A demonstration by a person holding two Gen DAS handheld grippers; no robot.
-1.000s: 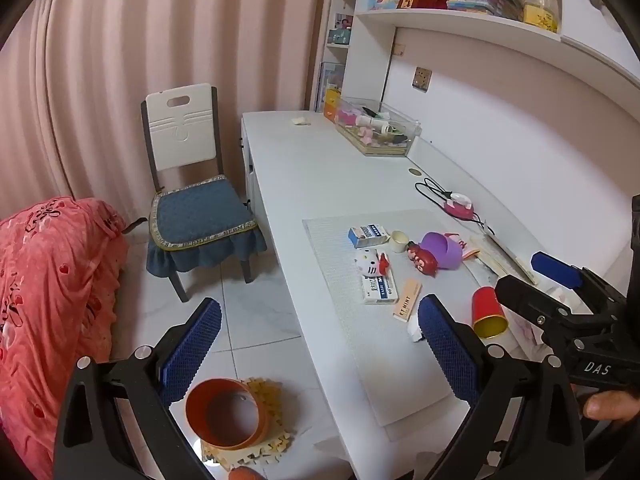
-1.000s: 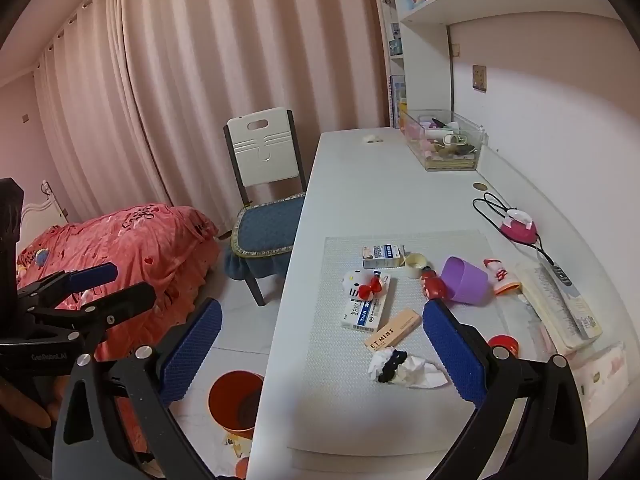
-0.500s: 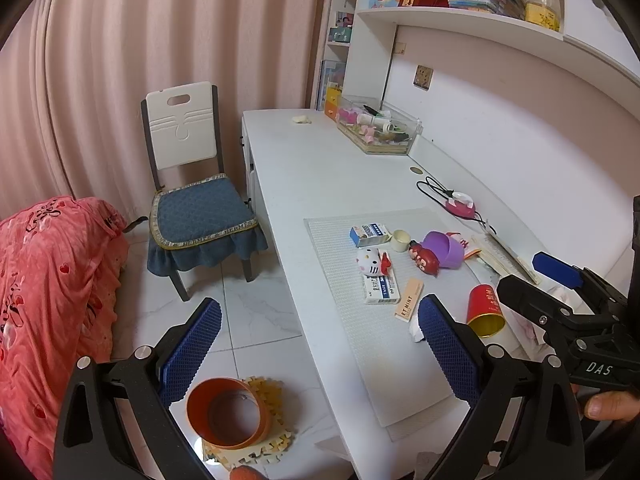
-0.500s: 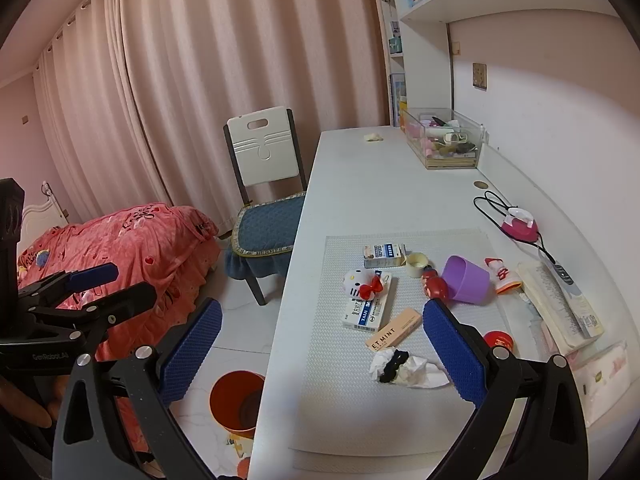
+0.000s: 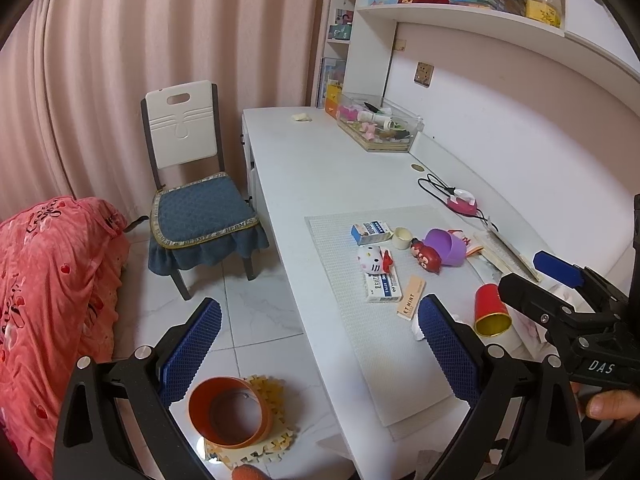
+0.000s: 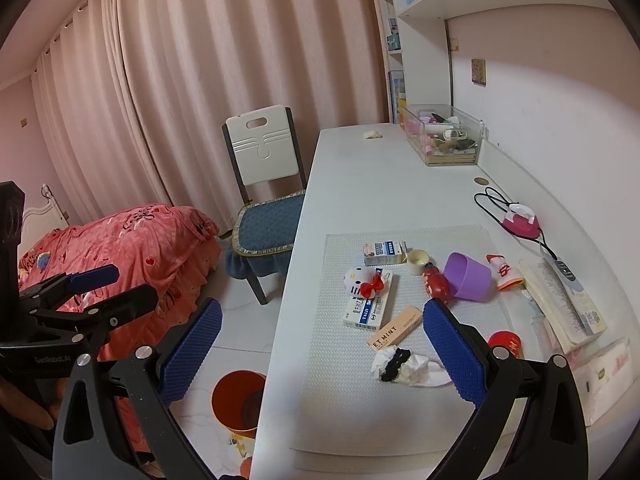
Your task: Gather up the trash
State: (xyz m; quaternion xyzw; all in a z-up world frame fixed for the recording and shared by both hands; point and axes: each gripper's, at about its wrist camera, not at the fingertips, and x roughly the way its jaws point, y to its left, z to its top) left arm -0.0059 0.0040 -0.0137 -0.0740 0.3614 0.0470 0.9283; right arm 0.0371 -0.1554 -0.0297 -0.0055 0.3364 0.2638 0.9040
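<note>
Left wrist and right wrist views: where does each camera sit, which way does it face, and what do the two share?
Left wrist: sits on the left gripper, off the desk's near edge above the floor and orange bin, facing along the white desk; its open blue fingers, the right gripper and a fingertip show.
Right wrist: sits on the right gripper, over the desk's near end, facing the same way; its open fingers and the left gripper show.
Shared: desk, mat, Hello Kitty toy, purple cup, bin, chair.
</note>
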